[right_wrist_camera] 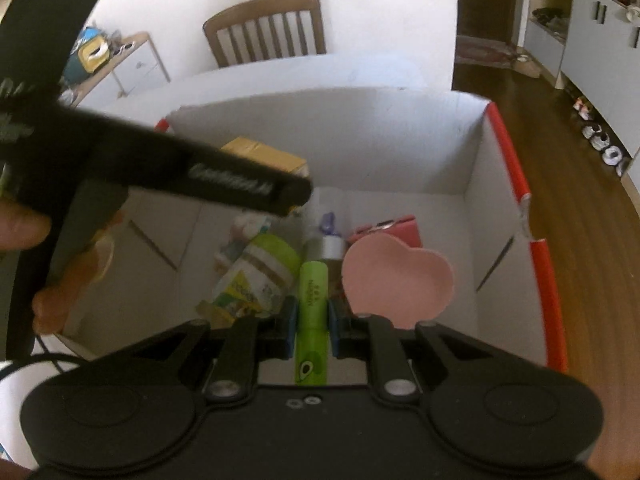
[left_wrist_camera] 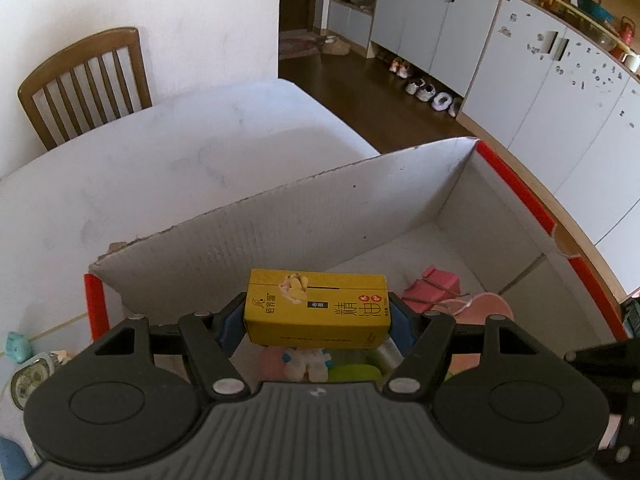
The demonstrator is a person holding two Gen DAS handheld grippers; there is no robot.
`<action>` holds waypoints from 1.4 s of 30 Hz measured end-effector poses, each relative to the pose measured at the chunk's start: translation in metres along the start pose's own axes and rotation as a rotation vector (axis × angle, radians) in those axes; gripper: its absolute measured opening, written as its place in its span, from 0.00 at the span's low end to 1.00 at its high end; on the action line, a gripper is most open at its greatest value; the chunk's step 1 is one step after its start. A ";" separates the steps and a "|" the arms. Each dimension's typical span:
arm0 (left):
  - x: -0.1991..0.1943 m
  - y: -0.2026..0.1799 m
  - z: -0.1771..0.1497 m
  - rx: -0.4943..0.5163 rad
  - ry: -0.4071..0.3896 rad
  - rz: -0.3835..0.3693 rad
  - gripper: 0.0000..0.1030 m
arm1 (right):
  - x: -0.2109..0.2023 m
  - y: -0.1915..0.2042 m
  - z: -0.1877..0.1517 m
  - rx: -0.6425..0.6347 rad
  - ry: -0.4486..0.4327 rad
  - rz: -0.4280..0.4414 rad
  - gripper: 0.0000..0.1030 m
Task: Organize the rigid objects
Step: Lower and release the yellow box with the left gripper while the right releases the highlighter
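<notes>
Crosswise, my left claw grips the yellow carton, long axis level; my right claw clamps the green tube pointing away over the cardboard box.

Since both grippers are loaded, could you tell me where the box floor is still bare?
Bare floor lies along the far wall and right wall, beyond the pink dish. The middle, around the green-lidded jar, is crowded.
</notes>
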State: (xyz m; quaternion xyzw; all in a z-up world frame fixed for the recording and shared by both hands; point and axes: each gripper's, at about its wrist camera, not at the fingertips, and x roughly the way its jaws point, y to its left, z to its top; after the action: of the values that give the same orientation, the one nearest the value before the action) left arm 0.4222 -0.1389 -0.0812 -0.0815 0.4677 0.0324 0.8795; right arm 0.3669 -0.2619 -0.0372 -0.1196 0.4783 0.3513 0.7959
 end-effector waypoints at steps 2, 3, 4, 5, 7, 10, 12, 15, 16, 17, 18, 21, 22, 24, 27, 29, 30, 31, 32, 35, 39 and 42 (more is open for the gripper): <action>0.004 0.002 0.001 -0.012 0.010 -0.002 0.69 | 0.004 0.003 0.000 -0.017 0.012 0.000 0.14; 0.006 0.003 0.001 -0.016 0.014 -0.002 0.69 | 0.005 0.005 0.000 -0.025 0.019 -0.001 0.14; 0.008 0.003 0.002 -0.017 0.018 -0.001 0.69 | 0.007 0.006 -0.001 -0.034 0.028 -0.001 0.14; 0.010 0.004 0.002 -0.015 0.022 0.000 0.69 | 0.009 0.008 0.000 -0.042 0.036 -0.002 0.14; 0.013 0.004 0.003 -0.017 0.027 0.001 0.69 | 0.013 0.010 -0.001 -0.051 0.053 -0.011 0.14; 0.014 0.005 0.003 -0.019 0.030 -0.002 0.69 | 0.017 0.010 -0.002 -0.046 0.069 -0.022 0.14; 0.014 0.005 0.003 -0.022 0.032 -0.002 0.69 | 0.019 0.010 -0.004 -0.041 0.075 -0.024 0.14; 0.015 0.005 0.004 -0.026 0.038 -0.007 0.69 | 0.020 0.008 -0.005 -0.031 0.082 -0.029 0.16; 0.016 0.005 0.004 -0.028 0.040 -0.010 0.69 | 0.022 0.007 -0.003 -0.024 0.082 -0.033 0.19; 0.016 0.004 0.005 -0.030 0.041 -0.010 0.69 | 0.022 0.006 -0.002 -0.018 0.082 -0.034 0.21; 0.017 0.005 0.005 -0.033 0.042 -0.012 0.69 | 0.022 0.006 -0.002 -0.010 0.081 -0.032 0.23; 0.017 0.004 0.005 -0.027 0.047 -0.007 0.69 | 0.021 0.000 -0.003 0.013 0.074 -0.033 0.25; 0.016 0.003 0.005 -0.019 0.048 -0.003 0.69 | 0.020 -0.003 -0.003 0.021 0.072 -0.028 0.25; 0.015 0.001 0.005 -0.008 0.047 0.006 0.69 | 0.018 -0.007 -0.003 0.037 0.069 -0.022 0.28; 0.012 -0.001 0.004 -0.005 0.040 0.015 0.69 | 0.012 -0.012 -0.004 0.054 0.054 -0.017 0.34; 0.008 -0.001 0.004 -0.008 0.032 0.013 0.69 | 0.009 -0.016 -0.005 0.064 0.044 -0.014 0.37; 0.005 -0.001 0.003 -0.010 0.026 0.010 0.69 | 0.008 -0.019 -0.006 0.070 0.040 -0.012 0.38; 0.003 -0.002 0.002 -0.010 0.021 0.011 0.69 | 0.007 -0.020 -0.005 0.076 0.035 -0.011 0.40; 0.001 -0.002 0.002 -0.009 0.017 0.014 0.69 | 0.006 -0.020 -0.005 0.079 0.031 -0.012 0.42; -0.006 -0.003 0.000 -0.005 0.004 0.010 0.69 | 0.002 -0.023 -0.006 0.078 0.014 -0.014 0.48; -0.017 -0.007 -0.003 0.007 -0.016 0.002 0.69 | -0.005 -0.018 -0.008 0.085 -0.006 -0.020 0.51; -0.027 -0.009 -0.005 0.014 -0.033 -0.005 0.69 | -0.011 -0.015 -0.010 0.091 -0.018 -0.020 0.52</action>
State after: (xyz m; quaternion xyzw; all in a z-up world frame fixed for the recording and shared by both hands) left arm 0.4038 -0.1483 -0.0605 -0.0762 0.4530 0.0283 0.8878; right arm 0.3671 -0.2829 -0.0353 -0.0849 0.4856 0.3222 0.8082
